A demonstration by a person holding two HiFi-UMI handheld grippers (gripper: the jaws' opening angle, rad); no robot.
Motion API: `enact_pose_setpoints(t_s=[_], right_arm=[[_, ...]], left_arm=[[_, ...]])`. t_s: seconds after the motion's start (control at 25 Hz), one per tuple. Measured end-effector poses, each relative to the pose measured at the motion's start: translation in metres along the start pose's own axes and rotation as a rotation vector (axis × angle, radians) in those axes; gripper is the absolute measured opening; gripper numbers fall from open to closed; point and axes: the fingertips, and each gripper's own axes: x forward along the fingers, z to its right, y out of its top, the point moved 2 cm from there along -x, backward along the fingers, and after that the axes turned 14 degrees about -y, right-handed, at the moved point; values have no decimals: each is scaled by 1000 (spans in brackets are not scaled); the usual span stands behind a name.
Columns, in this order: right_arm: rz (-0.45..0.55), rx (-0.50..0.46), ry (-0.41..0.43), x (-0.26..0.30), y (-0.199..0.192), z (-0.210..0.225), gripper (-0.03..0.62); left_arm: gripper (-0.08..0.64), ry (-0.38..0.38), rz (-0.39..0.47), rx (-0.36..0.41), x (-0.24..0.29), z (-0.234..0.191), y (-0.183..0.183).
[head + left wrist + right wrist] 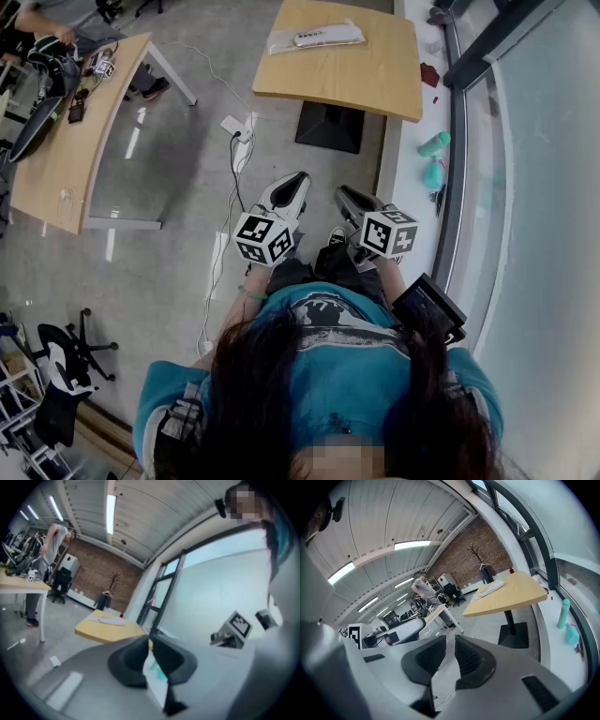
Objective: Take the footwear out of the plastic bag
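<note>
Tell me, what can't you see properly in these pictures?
1. Inside the plastic bag on the wooden table: too small and far in the head view; its contents can't be made out.
2. Same bag in the left gripper view: blurred to a pale streak.
3. Person at the long desk: cut off by the head view's top edge.

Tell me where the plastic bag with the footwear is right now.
In the head view the plastic bag lies on the light wooden table at the top centre, near its far edge. The table stands just left of the glass wall.
</note>
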Motion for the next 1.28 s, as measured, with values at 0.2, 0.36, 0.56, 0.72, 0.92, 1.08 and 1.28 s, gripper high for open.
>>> enact_pose_setpoints(t_s=[0.2,0.36,0.56,0.72,0.92,1.08,1.28], right_arm=[[4,-11,13,5,28,33,64],[-9,1,21,11,43,59,64],[-15,0,54,20,59,81,64],[-27,11,81,25,62,100,64],[-69,26,105,37,60,113,64],[-72,32,118,49,68,120,64],[-60,39,96,68,92,126,64]], left_arm=[[14,10,6,-13,46,-6,4],[14,2,-9,-10,79,-3,6],[14,19,-21,-9,110,-3,5],[14,41,-22,-19,127,0,-2],[14,60,-51,-29,138,-2,-10],[14,80,-48,-38,146,-18,-7],[14,78,-25,-53,160,-48,10]])
